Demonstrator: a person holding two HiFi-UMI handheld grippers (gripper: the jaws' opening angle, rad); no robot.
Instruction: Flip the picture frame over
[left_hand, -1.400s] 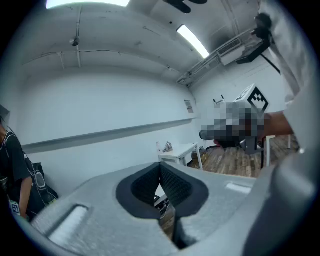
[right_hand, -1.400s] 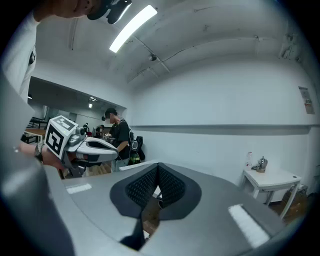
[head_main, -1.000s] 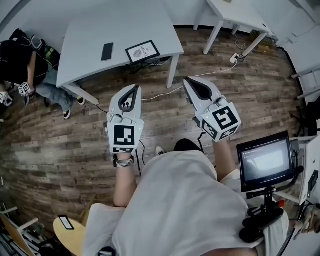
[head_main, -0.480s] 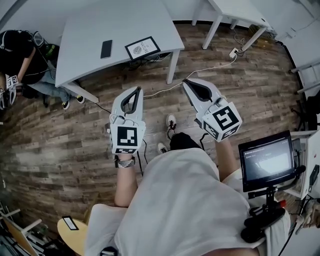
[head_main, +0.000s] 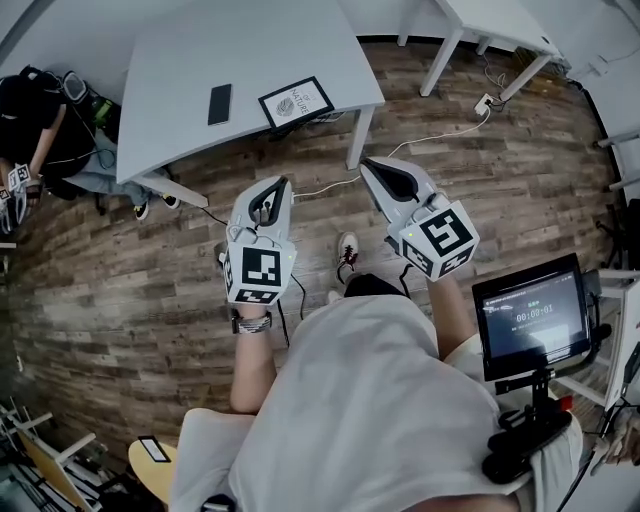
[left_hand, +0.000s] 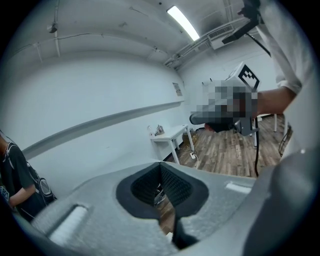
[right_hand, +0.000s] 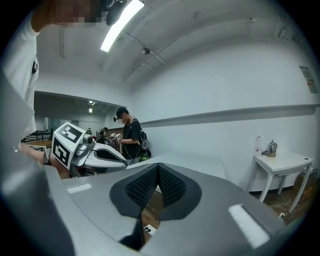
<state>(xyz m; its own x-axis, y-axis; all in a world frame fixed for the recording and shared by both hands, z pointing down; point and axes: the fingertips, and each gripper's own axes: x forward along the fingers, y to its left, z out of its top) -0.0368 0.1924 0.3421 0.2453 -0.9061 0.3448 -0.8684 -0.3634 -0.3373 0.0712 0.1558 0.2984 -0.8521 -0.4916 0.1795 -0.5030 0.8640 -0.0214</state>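
Shoe (head_main: 346, 250) stepped forward — open floor (head_main: 150, 260) to table (head_main: 200, 50), picture frame (head_main: 296, 103) at edge

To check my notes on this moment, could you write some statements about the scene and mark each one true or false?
1. The picture frame lies on the grey table. True.
2. The frame is held by the left gripper. False: the left gripper is shut on nothing, short of the table.
3. A dark phone lies left of the frame in the head view. True.
4. The right gripper's fingers stand open. False: the right gripper is shut and empty.
5. The monitor stands on the grey table. False: the monitor is on a stand at the person's right.
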